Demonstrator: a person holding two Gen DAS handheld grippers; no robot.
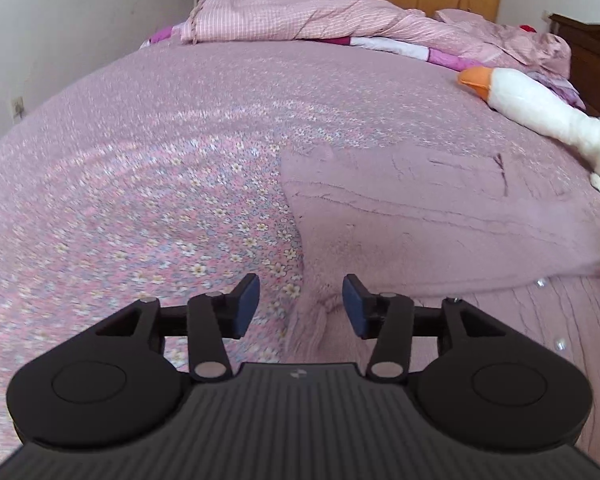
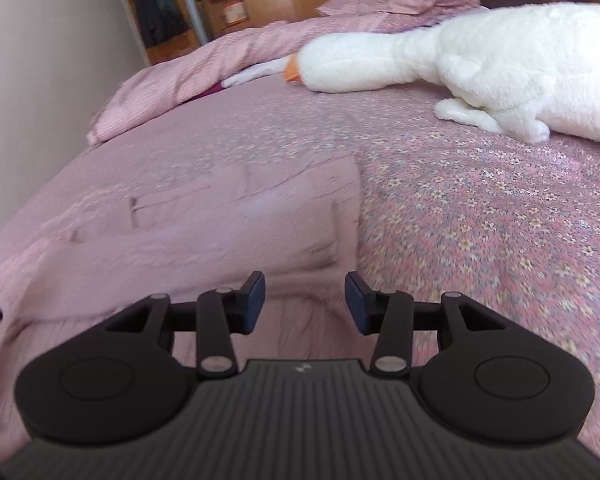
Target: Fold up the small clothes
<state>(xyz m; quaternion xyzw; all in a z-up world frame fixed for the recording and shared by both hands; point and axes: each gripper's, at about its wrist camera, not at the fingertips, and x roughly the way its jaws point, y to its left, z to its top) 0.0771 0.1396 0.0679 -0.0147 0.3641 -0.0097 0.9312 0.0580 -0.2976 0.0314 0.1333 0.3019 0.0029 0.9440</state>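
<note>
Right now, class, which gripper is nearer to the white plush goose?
Right. The right gripper has the goose close ahead to its right; from the left gripper, the goose lies far off across the pink garment.

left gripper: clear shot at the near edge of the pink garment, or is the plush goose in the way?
Probably yes. The left gripper is open, with a bunched part of the pink garment lying right between its fingers on the floral bedsheet. The plush goose lies far off by the garment's far side.
</note>
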